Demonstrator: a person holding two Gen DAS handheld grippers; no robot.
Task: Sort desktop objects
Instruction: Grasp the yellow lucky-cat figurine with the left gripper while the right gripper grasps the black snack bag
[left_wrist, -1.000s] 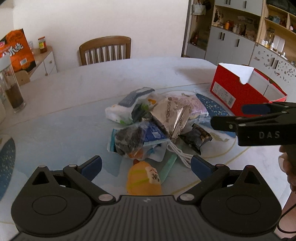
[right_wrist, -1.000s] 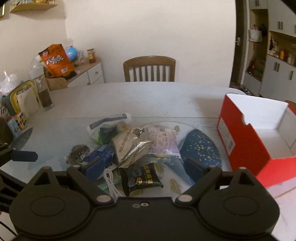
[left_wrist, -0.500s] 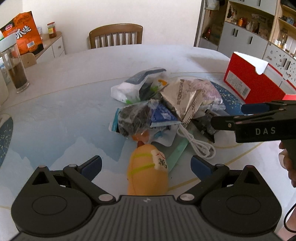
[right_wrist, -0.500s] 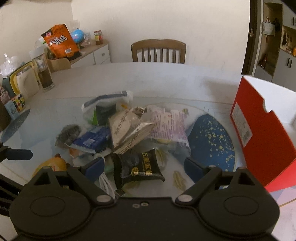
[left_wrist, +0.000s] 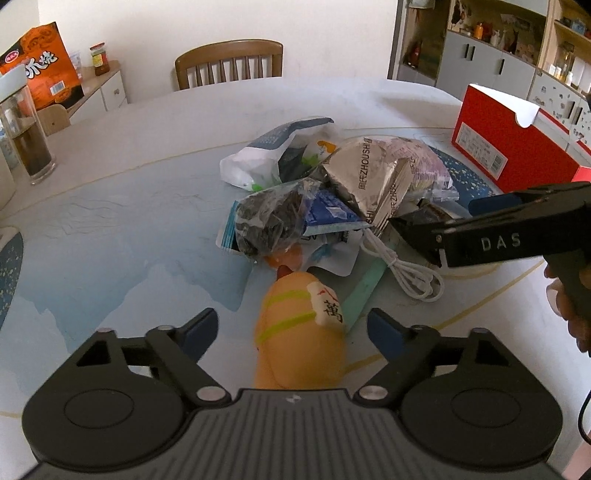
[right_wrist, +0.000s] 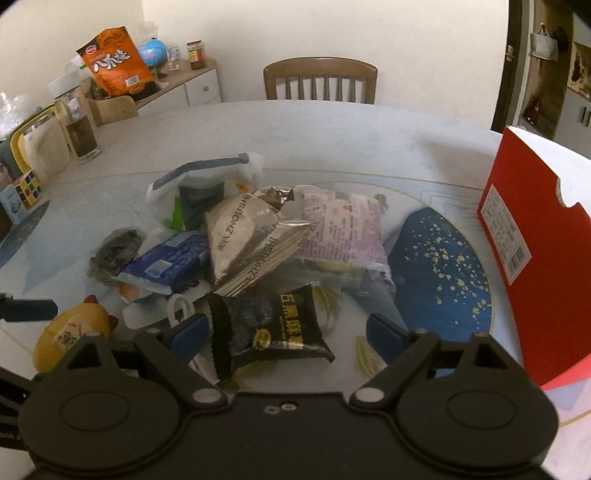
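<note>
One heap of desktop clutter is lying in the middle of the pale round table (left_wrist: 122, 184), and in it the following are showing. One yellow rubber toy with green stripes and a white tag (left_wrist: 301, 332) is sitting at the near edge. One coiled white cable (left_wrist: 402, 271) is lying beside one flat mint-green strip (left_wrist: 364, 295). One black snack packet with gold lettering (right_wrist: 275, 325), one silver foil bag printed with letters (right_wrist: 245, 240), one pink-and-white printed packet (right_wrist: 341, 229), one blue-and-white wrapper (right_wrist: 166, 260), one clear bag of dark bits (left_wrist: 266, 221) and one white plastic bag with a blue band (left_wrist: 273, 151) are overlapping one another.

The left gripper (left_wrist: 291, 328) is hanging with its two blue-tipped fingers spread wide on either side of the yellow toy, not touching it. The right gripper (right_wrist: 286, 334) is likewise gaping wide, with the black packet between its fingers and nothing held.

One red cardboard box with a white inside (right_wrist: 535, 236) is standing open on the table to the right of the heap. One wooden chair (right_wrist: 319, 79) is standing behind the table. One tall glass of dark liquid (right_wrist: 81, 127) and one colour cube (right_wrist: 27, 186) are sitting on the table's far left side, and one orange snack bag (right_wrist: 114, 62) is standing on a white side cabinet (right_wrist: 192, 86).
</note>
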